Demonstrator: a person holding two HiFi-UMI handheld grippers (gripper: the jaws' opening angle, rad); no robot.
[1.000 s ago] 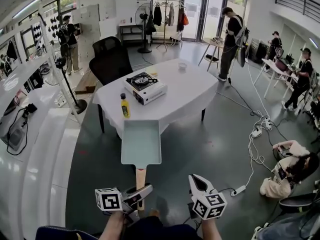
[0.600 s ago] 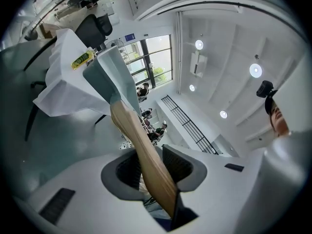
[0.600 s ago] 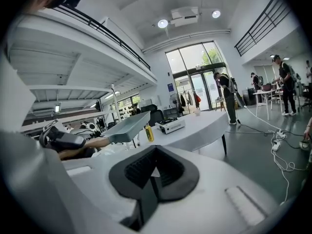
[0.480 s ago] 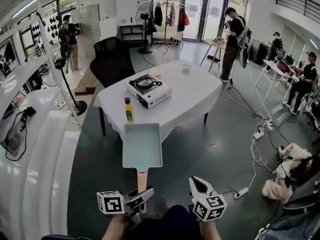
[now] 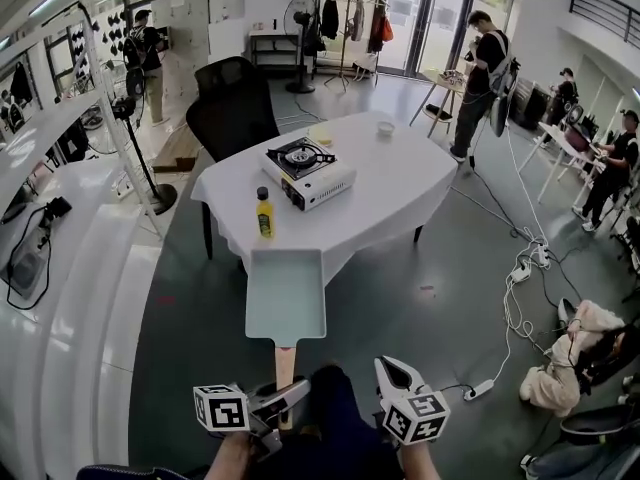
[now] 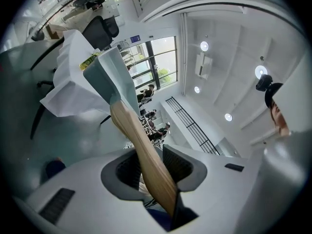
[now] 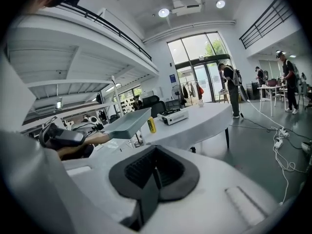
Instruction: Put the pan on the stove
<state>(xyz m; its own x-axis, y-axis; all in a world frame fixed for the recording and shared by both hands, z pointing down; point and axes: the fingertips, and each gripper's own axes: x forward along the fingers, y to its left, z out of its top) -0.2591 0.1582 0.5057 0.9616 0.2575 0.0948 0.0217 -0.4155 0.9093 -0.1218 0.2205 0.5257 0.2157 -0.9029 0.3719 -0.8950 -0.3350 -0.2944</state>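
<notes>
Well, the worktop (image 5: 400, 183) is sitting upper centre, its stove (image 5: 309, 171) lying straight beyond the pan (image 5: 286, 293) I'm carrying; my left gripper (image 5: 285, 398) is clamping the handle (image 5: 285, 360) pointing back at me, my right gripper (image 5: 395, 373) idling closed, empty.

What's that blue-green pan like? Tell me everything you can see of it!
The pale blue-green rectangular pan is shallow, with raised sides, and looks empty. Its body looks like coated metal. A straight light wooden handle sticks out toward the person. The left gripper is clamped on that handle, holding the pan roughly level in the air, near the edge of the white-clothed table. Nothing else touches it.
</notes>
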